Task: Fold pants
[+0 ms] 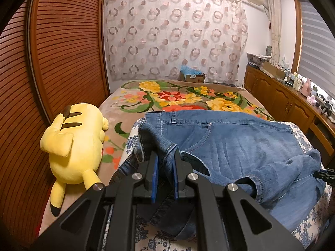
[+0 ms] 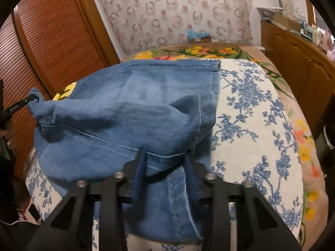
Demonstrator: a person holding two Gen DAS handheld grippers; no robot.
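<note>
Blue denim pants (image 1: 230, 142) lie folded on a white cloth with blue flowers (image 2: 251, 115) that covers the near end of the bed. My left gripper (image 1: 165, 156) is shut on a bunched hem at the pants' left side, with the denim pinched between its blue pads. My right gripper (image 2: 165, 154) has a fold of the pants (image 2: 125, 108) filling the gap between its fingers, and the fabric hangs down below them. In the right wrist view the left gripper (image 2: 31, 99) shows at the far left, holding up a corner of denim. The right gripper (image 1: 325, 175) peeks in at the left view's right edge.
A yellow plush toy (image 1: 77, 146) lies on the bed to the left of the pants. A flowered blanket (image 1: 178, 98) covers the far bed. A slatted wooden wardrobe (image 1: 62, 52) stands on the left, wooden cabinets (image 1: 282, 100) on the right, a cardboard box (image 1: 192, 76) at the back.
</note>
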